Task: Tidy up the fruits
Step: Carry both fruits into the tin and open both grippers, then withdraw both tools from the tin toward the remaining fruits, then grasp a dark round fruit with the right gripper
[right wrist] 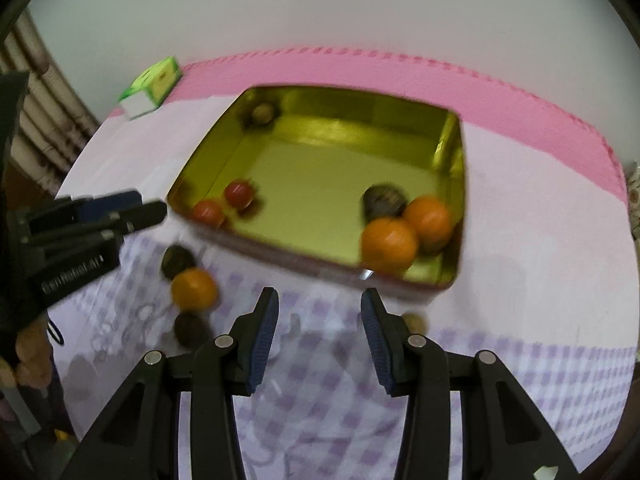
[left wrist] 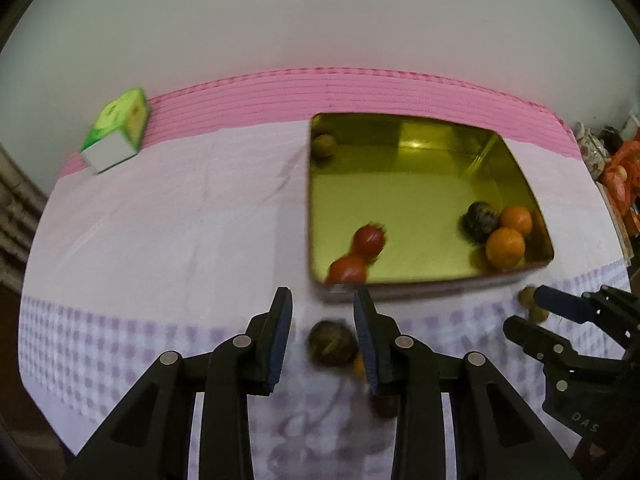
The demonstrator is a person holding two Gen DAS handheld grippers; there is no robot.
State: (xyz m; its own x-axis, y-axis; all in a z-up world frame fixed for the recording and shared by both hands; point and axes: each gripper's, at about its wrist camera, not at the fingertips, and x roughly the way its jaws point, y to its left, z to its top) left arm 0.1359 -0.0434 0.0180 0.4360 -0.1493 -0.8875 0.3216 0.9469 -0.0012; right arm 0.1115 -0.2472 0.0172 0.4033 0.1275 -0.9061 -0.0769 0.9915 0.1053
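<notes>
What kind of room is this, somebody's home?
Probably a home, at a table: a checked tablecloth with a pink border, a gold tin holding oranges and tomatoes, and a teapot at the side.

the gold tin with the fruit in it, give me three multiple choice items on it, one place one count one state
1. Where in the gold tin do the oranges lie?
A. near right corner
B. far left corner
C. dead centre

2. How many red fruits are in the tin?
A. none
B. two
C. five

3. How is the left gripper set?
A. shut on an orange
B. shut on the green box
C. open, holding nothing

Answers:
1. A: in the right wrist view both oranges sit against the near right corner, beside a dark fruit.
2. B: two red fruits lie together by the near left wall.
3. C: its jaws stand apart, and a dark round fruit on the cloth shows through the gap, not clamped.
</notes>
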